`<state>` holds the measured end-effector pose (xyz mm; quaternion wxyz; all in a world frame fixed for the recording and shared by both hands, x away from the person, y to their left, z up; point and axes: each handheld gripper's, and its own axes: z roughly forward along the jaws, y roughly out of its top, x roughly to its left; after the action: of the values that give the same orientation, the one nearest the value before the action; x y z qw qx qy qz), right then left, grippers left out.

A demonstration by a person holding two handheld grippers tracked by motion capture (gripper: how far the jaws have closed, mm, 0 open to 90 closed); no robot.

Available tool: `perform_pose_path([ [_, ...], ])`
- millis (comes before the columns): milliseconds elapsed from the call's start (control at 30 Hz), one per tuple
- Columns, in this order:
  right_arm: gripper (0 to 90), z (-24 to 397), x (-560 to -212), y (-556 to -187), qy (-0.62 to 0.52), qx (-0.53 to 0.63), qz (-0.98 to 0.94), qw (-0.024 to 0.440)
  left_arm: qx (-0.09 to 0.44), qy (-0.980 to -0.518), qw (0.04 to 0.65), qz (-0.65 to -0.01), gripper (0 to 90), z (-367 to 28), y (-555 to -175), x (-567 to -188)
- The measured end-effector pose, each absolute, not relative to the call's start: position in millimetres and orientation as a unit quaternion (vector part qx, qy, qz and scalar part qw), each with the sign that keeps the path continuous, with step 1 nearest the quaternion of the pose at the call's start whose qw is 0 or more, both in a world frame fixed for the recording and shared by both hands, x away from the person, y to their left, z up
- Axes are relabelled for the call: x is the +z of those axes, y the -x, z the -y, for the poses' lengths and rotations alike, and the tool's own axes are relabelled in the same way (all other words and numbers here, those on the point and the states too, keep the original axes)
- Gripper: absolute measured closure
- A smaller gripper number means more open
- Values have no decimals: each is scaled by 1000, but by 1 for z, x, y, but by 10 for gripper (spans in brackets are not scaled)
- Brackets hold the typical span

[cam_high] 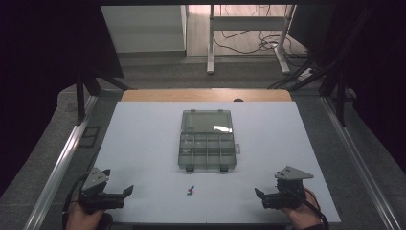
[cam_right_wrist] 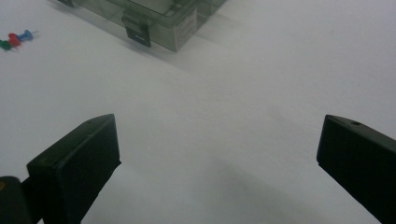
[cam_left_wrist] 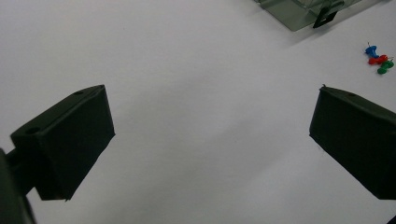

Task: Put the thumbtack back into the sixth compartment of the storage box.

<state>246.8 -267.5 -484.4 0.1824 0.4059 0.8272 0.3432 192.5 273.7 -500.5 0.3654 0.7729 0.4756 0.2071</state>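
Pushpins [cam_high: 190, 191]: three small pins, blue, red and green, lie in a tight cluster on the white surface [cam_high: 143, 143], just in front of the organiser box [cam_high: 207, 143] and between my two grippers.
Left gripper [cam_high: 123, 193]: I see its fingers spread wide, holding nothing, resting low near the front edge, well apart from the pins.
Right gripper [cam_high: 261, 195]: fingers likewise spread and empty, at the opposite front corner.
Risk, grasp: I judge the pins too small and too close together for clean single picking; wide blunt fingers could nudge the neighbours and scatter them.
Risk, rolling: rounded plastic heads may roll or pivot on the smooth surface when touched.
Risk, box: a careless reach could bump the light box and shift it.
Materials: box is smoky translucent plastic, rectangular, lid open and lying back, divided compartments, two dark latches on the near wall; pins are glossy plastic; surface is matt white and flat.
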Motion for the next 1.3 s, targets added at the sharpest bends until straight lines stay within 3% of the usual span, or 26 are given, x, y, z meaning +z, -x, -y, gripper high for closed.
perform_pose_path([
  [1300, 28, 185, -476, -275, -351, 302, -878, 121, 204, -783, 360, -463, 8, -271, -194, -501],
])
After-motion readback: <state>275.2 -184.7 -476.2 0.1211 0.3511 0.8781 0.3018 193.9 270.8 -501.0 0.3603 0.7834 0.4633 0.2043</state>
